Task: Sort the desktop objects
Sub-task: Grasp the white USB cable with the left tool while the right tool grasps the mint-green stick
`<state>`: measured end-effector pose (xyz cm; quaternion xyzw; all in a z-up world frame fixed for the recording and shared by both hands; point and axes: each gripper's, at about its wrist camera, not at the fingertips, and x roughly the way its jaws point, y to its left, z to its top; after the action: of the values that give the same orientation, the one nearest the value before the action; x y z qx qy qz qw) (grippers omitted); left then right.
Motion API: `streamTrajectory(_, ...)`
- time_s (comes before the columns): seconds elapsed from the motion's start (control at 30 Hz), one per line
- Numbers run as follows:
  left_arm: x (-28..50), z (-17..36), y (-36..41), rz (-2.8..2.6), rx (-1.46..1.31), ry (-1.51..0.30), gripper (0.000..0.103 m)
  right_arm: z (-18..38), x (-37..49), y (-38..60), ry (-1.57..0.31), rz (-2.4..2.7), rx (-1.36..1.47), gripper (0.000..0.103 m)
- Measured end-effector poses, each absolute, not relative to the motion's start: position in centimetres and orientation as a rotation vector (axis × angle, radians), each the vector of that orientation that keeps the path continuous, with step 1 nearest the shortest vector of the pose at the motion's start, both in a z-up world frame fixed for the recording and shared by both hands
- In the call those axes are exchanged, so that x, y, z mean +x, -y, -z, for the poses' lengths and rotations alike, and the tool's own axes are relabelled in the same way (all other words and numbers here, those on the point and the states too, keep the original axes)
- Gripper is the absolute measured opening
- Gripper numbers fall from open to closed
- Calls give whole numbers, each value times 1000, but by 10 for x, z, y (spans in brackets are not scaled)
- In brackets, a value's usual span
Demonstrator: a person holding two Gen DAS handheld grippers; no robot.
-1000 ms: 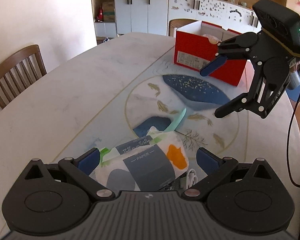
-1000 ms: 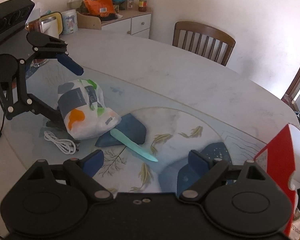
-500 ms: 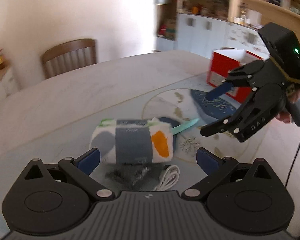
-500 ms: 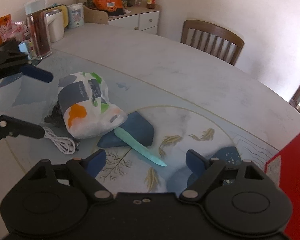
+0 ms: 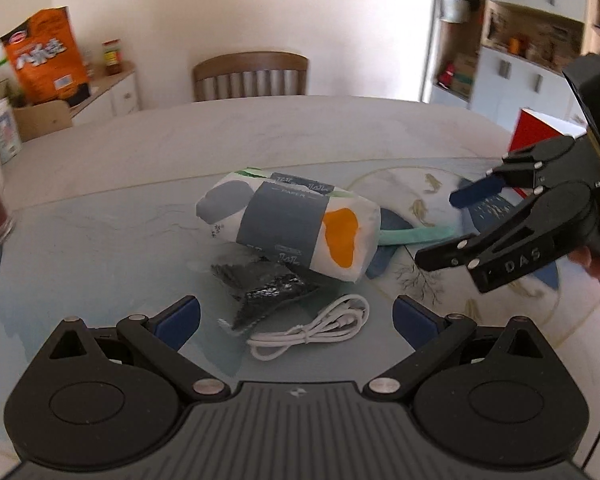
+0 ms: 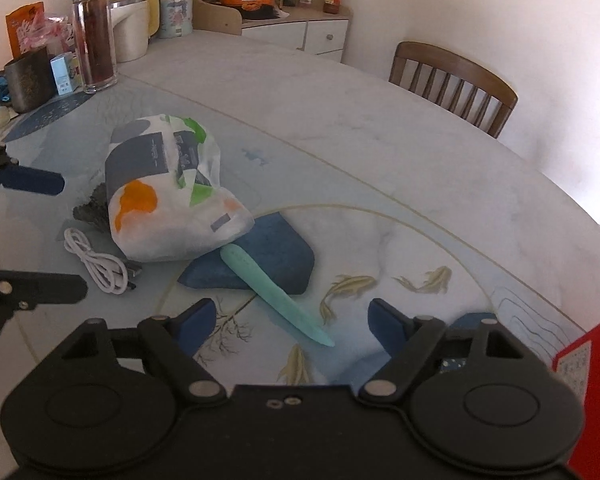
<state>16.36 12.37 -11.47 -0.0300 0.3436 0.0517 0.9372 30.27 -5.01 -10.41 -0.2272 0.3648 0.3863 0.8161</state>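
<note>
Where the counter (image 6: 340,112) bears unsorted items: tissue pack (image 6: 160,196), white cable (image 6: 96,260), mint strip (image 6: 276,296); left gripper (image 5: 296,316) fingers apart, right gripper (image 6: 288,320) fingers closing, nothing clamped, seemingly approaching the strip.

tissue pack (image 6: 168,196): glossy plastic wrap | cable (image 5: 316,332): smooth white plastic | table (image 6: 340,120): glossy glass over marble | chair (image 6: 456,80): wood

Ahead of my left gripper (image 5: 296,316) lie the white cable (image 5: 316,330) and black wrapper (image 5: 266,286), with the tissue pack (image 5: 290,226) behind them. My right gripper (image 6: 288,318), jaws closing around nothing, straddles the mint stick's (image 6: 278,294) tip; bare table (image 6: 380,168) is beyond.
</note>
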Motion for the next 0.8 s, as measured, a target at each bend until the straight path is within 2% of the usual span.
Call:
streamTrajectory(0.5, 161, 133, -96, -340, -156, -689, 102, 114, 314, 45, -732, -916, -481, 74)
streamTrajectory(0.8, 166, 140, -86, -400, -130, -688, 102, 115, 323, 43, -748, -997, -417, 61)
